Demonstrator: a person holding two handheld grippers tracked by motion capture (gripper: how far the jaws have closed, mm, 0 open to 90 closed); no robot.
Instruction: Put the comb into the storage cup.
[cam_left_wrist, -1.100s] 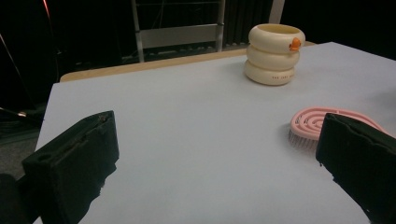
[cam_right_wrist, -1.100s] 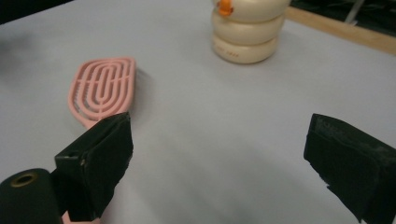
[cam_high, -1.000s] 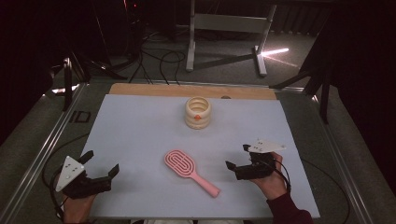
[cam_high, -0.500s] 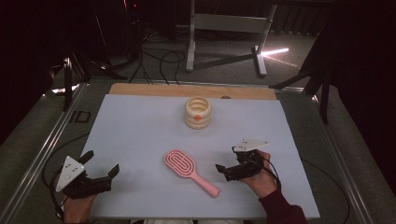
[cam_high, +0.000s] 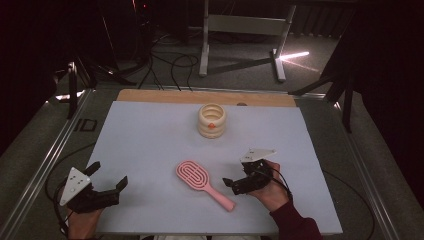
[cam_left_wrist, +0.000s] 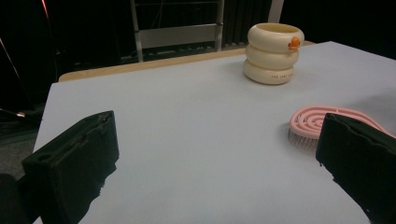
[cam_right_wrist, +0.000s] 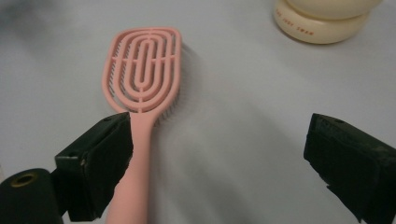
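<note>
Small dark print on cream ringed holder (cam_left_wrist: 273, 53), bottom ring; too blurry to read.

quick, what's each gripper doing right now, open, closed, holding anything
Left gripper: open, holding nothing, low over the table's near left corner.
Right gripper: open, holding nothing, jaws beside the pink hairbrush handle.

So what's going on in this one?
A person holds a gripper in each hand over a white table. The right gripper, jaws open, is beside the handle of a pink hairbrush that lies bristles down; the gripper's own view puts the handle right by one jaw, not between them. The left gripper waits open near the table's front left corner. A cream ringed cup stands farther back.
</note>
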